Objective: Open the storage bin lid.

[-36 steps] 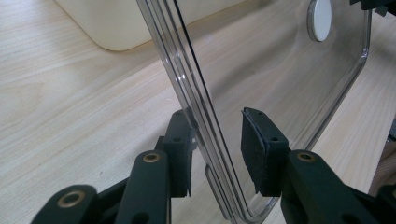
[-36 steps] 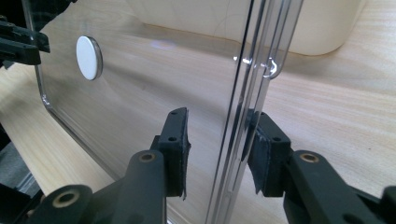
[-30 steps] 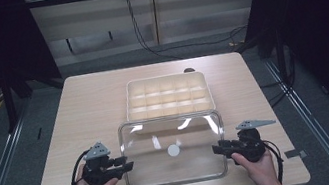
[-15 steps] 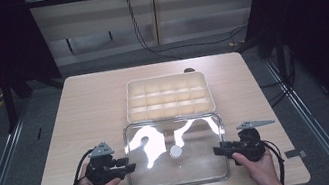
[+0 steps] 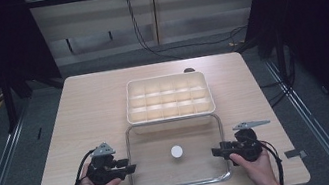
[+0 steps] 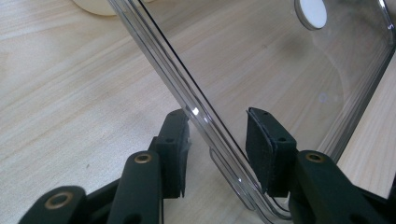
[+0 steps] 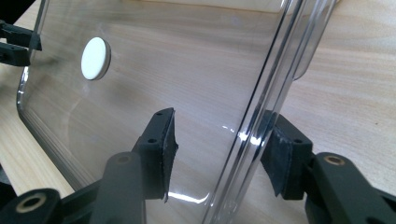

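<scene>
Now both tongs (image 5: 131,168) (image 5: 214,152) straddle the clear lid's (image 5: 180,171) rims, pads apart, just loosened.

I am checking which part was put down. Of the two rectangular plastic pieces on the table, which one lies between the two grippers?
The clear lid, lying flat at the near edge, with a white round spot; the cream compartment tray lies behind it.
</scene>
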A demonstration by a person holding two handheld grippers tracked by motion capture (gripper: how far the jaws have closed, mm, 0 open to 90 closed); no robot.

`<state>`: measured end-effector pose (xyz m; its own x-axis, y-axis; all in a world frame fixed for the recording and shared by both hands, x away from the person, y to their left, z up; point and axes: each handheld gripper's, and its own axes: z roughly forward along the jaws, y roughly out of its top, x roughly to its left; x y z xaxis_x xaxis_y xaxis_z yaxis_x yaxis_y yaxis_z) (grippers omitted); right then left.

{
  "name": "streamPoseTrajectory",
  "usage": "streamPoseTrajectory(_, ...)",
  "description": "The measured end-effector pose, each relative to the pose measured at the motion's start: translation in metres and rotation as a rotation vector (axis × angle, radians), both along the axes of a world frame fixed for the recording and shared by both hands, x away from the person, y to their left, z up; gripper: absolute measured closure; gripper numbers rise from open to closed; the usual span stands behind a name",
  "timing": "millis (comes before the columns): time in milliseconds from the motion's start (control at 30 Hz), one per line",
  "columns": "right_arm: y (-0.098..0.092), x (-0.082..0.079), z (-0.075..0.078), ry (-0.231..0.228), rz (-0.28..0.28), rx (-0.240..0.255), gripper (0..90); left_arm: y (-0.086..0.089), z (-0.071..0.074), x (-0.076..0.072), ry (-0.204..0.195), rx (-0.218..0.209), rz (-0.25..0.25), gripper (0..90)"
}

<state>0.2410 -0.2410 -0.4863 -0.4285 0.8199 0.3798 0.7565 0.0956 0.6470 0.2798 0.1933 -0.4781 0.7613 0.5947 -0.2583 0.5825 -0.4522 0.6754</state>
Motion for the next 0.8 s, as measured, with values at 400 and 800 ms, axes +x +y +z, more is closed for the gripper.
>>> streamPoseTrajectory(400, 0.007, 0.005, -0.004, 0.024, 0.007, -0.031, 40.0, 0.001, -0.004, 0.003, 0.034, 0.002, -0.002, 58.2)
streamPoseTrajectory(800, 0.011, 0.01, -0.007, 0.03, 0.01, -0.075, 32.9, -0.001, -0.008, 0.004, 0.063, 0.017, -0.011, 55.4)
